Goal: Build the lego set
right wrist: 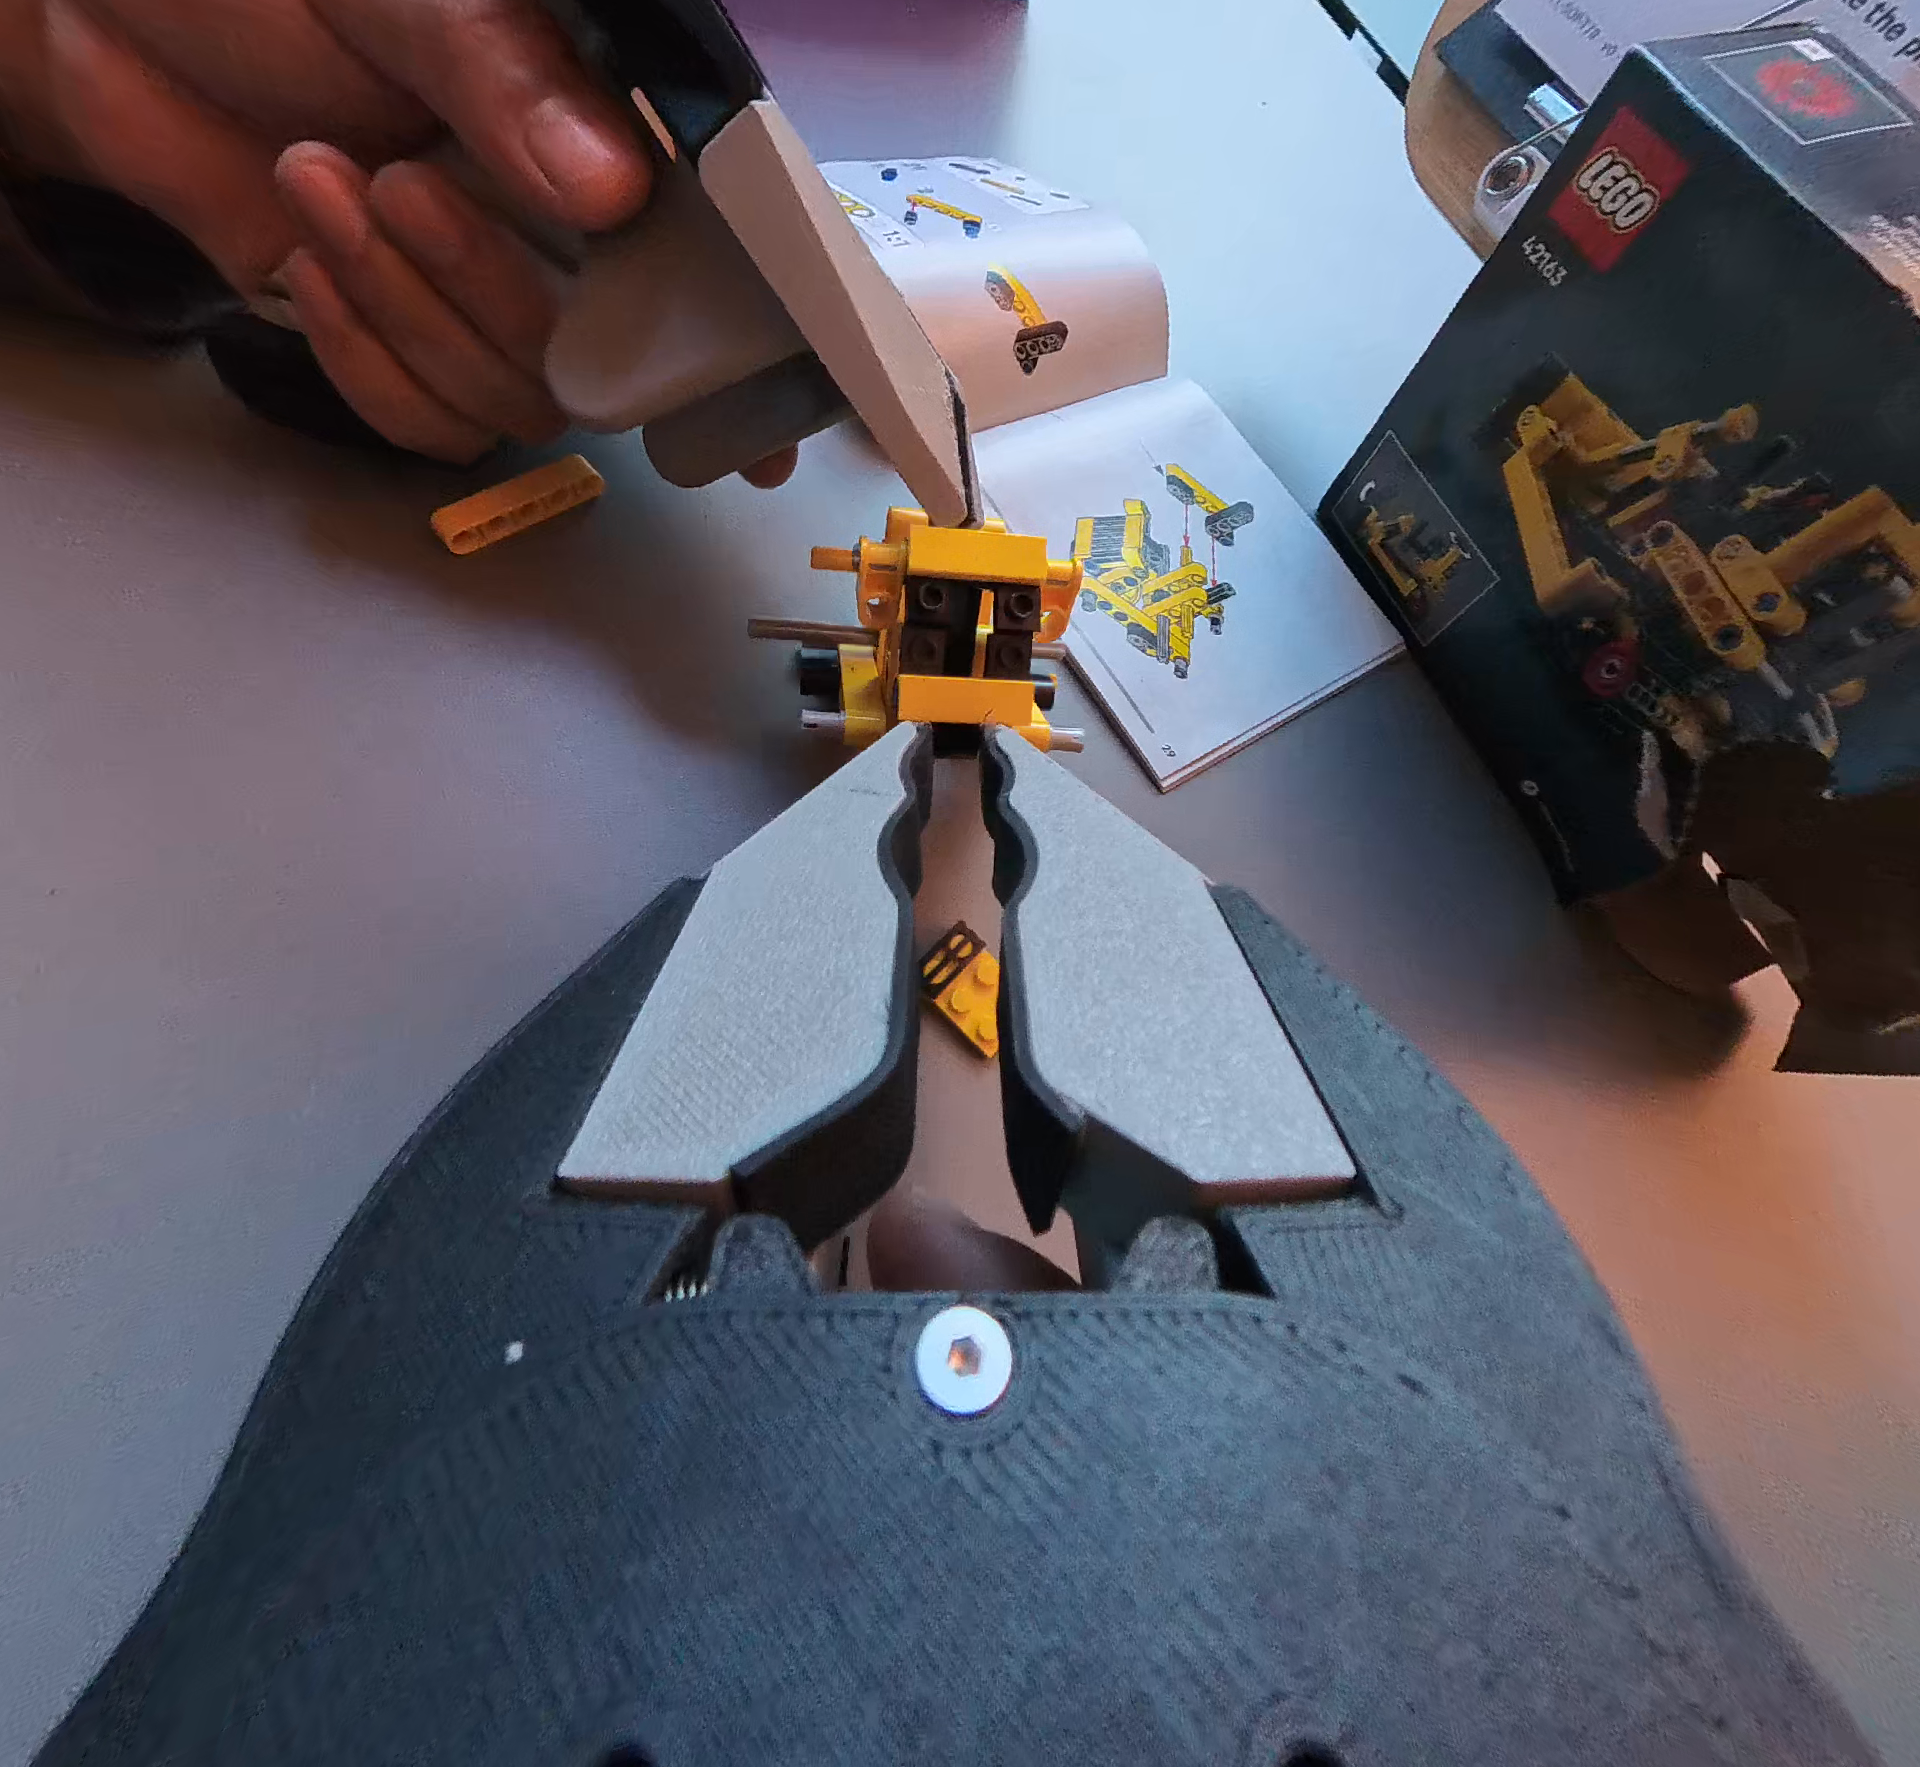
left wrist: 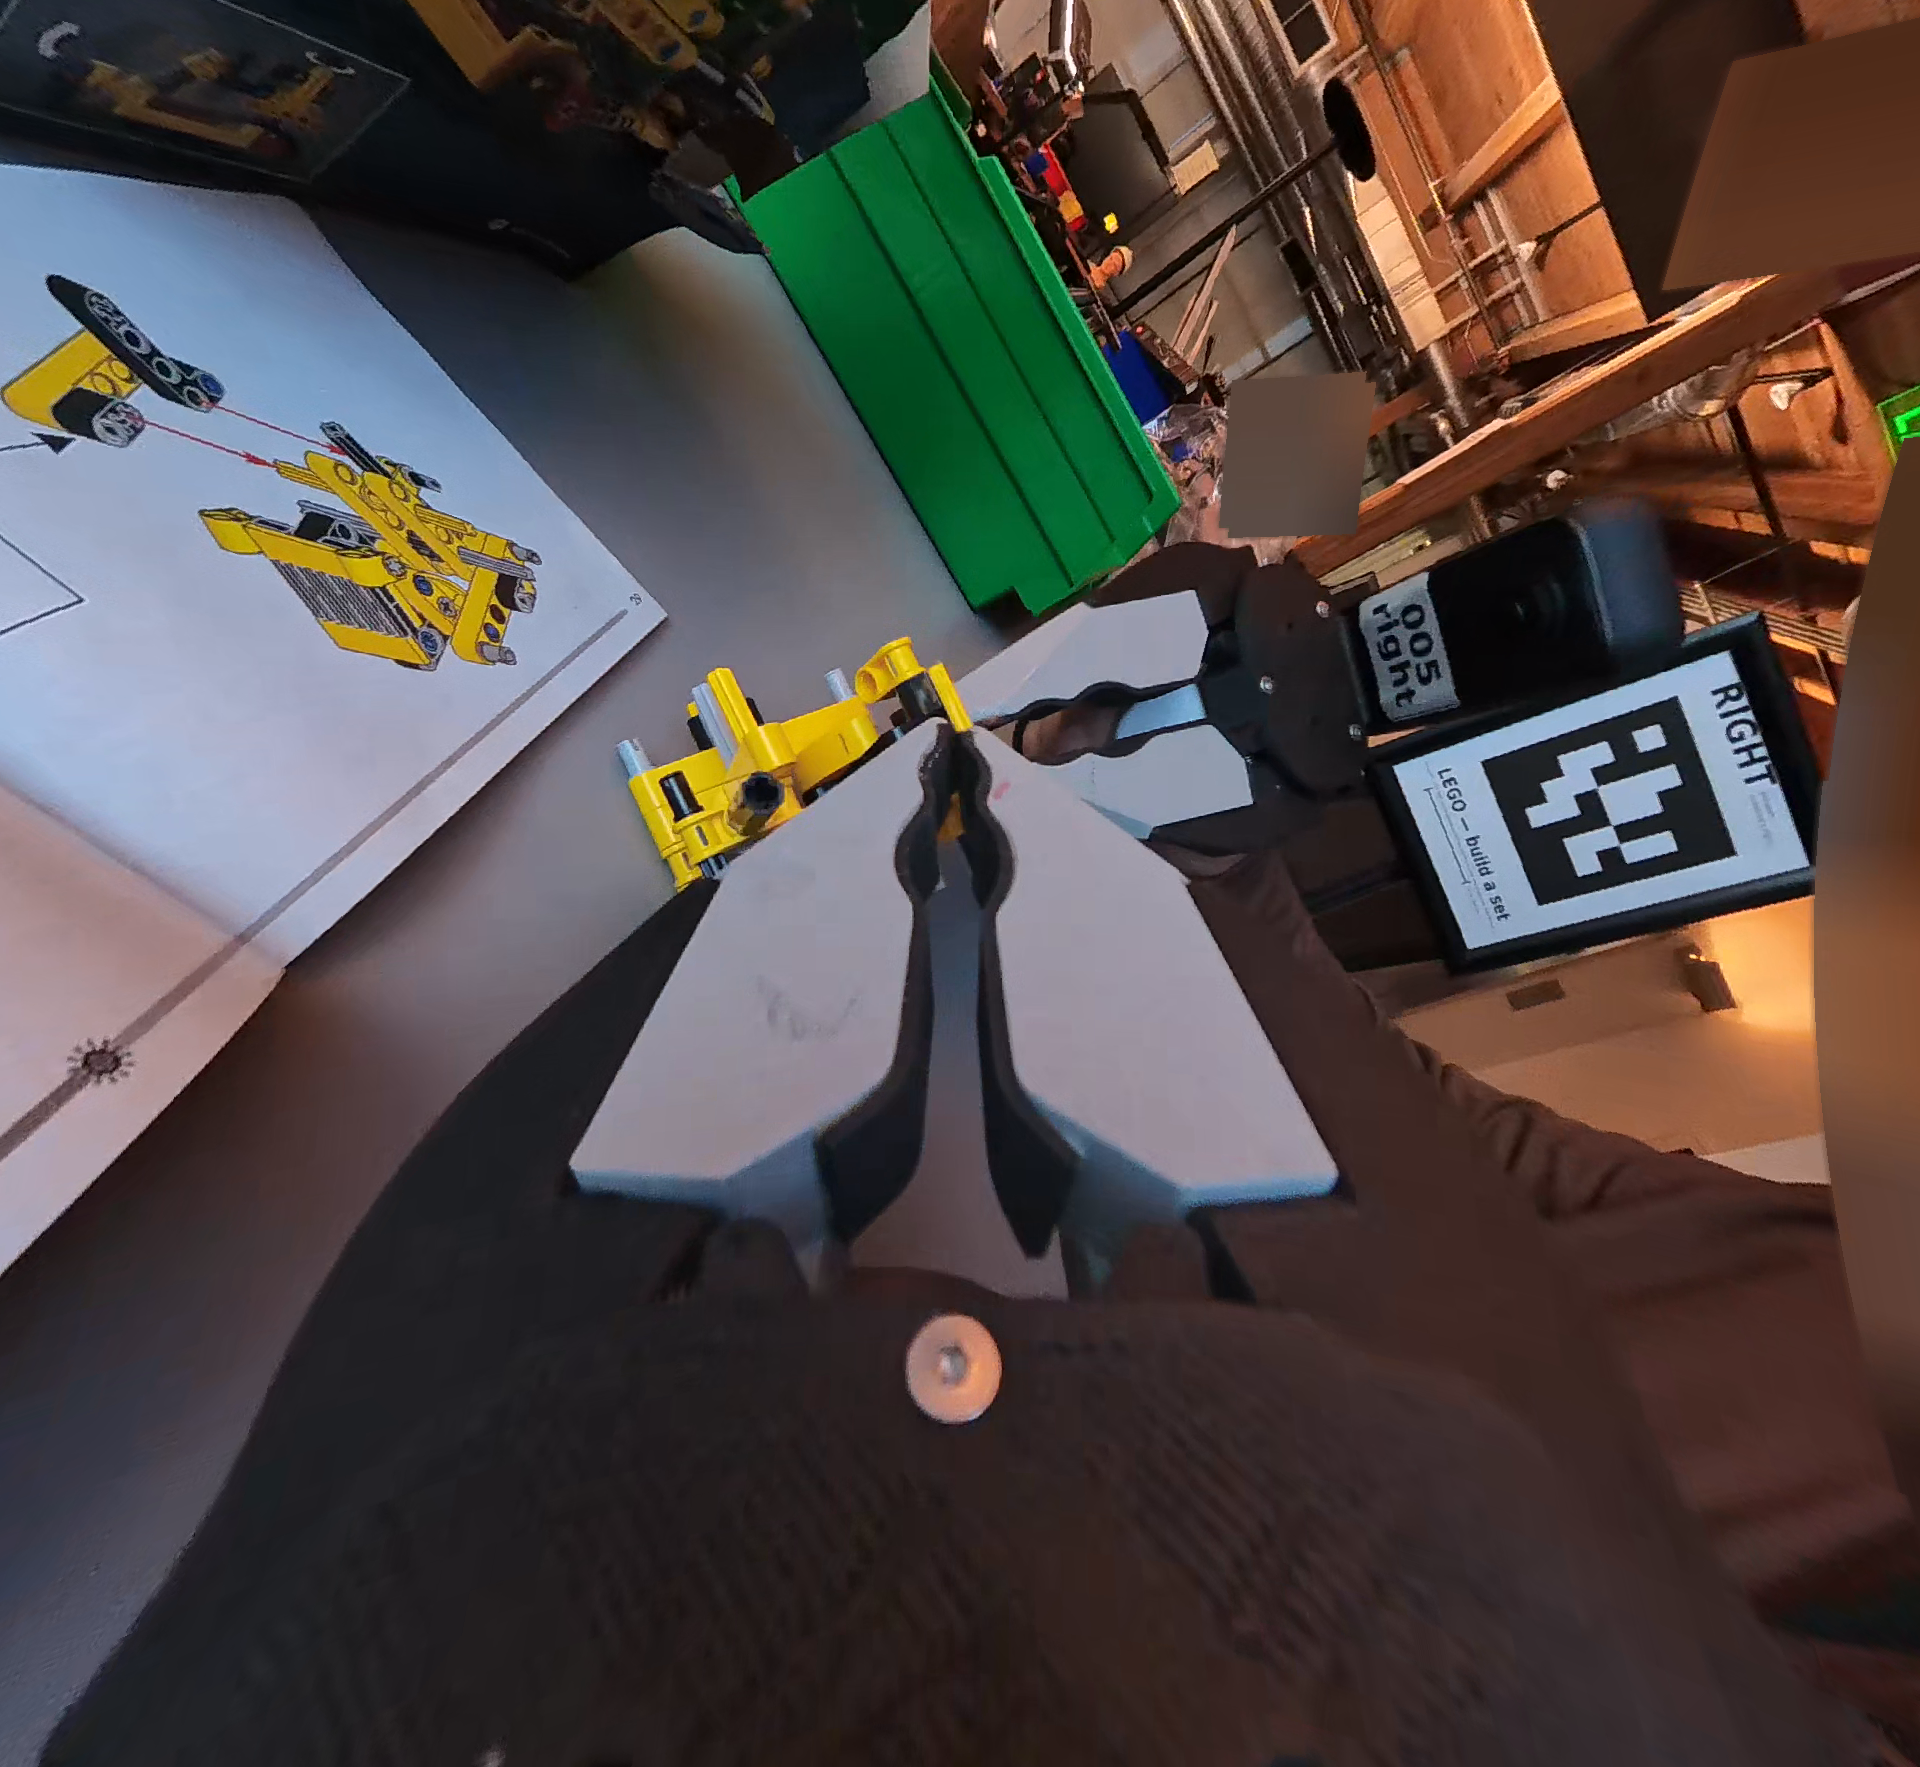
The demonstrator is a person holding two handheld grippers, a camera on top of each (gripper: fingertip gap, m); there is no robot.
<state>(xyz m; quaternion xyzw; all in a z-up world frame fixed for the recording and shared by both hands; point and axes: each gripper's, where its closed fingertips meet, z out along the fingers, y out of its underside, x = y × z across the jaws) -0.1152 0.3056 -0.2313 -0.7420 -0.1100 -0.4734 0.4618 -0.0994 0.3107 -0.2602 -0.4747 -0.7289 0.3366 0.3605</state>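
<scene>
A partly built yellow and black Lego model (right wrist: 951,642) stands in the middle of a grey table (right wrist: 312,886), held between two handheld grippers. The left gripper (right wrist: 961,496) comes down from above, its two grey fingers pressed together on the model's top edge; a person's hand (right wrist: 343,159) grips its handle. In the left wrist view the same fingers meet almost tip to tip, with a sliver of yellow between them, so they seem to pinch a thin part of the model, though the contact itself is hard to see. The right gripper (right wrist: 951,746) reaches in from the near side. Its jaws stand narrow, the tips closed on a small black part at the model's lower edge.

On the table, under the right gripper's fingers, lies a small yellow plate with a black piece (right wrist: 961,985). A loose yellow beam (right wrist: 516,504) lies to the left of the model, apart from it. An open instruction booklet (right wrist: 1184,574) lies just behind the model, and the dark Lego box (right wrist: 1662,522) stands to the right. In the left wrist view a green bin (left wrist: 956,367) stands beyond the booklet.
</scene>
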